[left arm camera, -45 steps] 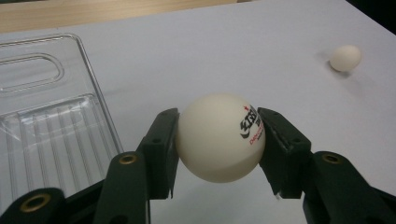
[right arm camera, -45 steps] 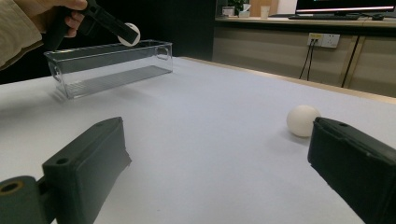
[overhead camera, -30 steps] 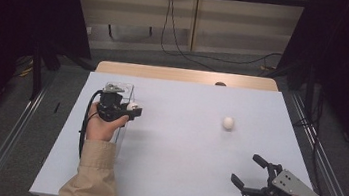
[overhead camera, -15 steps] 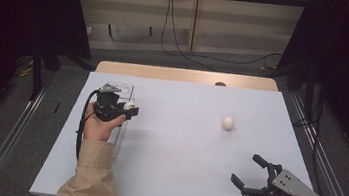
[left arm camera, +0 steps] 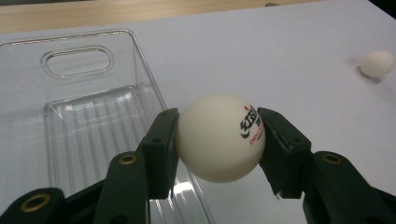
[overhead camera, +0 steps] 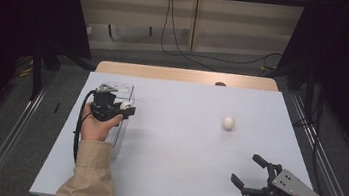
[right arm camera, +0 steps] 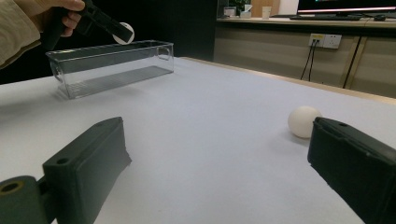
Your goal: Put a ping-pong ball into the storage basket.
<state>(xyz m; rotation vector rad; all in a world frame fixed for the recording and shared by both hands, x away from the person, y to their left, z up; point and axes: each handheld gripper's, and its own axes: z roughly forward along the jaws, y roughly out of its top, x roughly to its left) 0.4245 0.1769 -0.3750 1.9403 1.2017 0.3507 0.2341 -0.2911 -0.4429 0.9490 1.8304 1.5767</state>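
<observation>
Ping-pong ball (left arm camera: 218, 137), white with red and black print, sits clamped between the two black jaws of the left gripper (overhead camera: 120, 108), one jaw on each side of it. In the left gripper view it hangs over the right long wall of a clear plastic bin (left arm camera: 88, 79), at the bin's rim rather than down inside; the ribbed bin floor and an oval handle cut-out at the far end show to its left. From the right gripper view the ball (right arm camera: 125, 31) is above the bin's (right arm camera: 112, 65) top edge, apart from the floor of it. Bin stands near the table's (overhead camera: 180, 154) left edge, toward the far left corner, long axis running near to far. Left hand (overhead camera: 98, 125) wraps the gripper body, tan sleeve (overhead camera: 88, 178) behind it at the near edge. Second ball (overhead camera: 228, 123), plain white, rests on the bare table right of centre, well apart from the bin. Right gripper (overhead camera: 246, 173) is held low near the near right corner, jaws spread wide with nothing between them; in its own view the second ball (right arm camera: 303, 121) lies ahead, just beside the right-hand jaw's tip but farther off on the table.
</observation>
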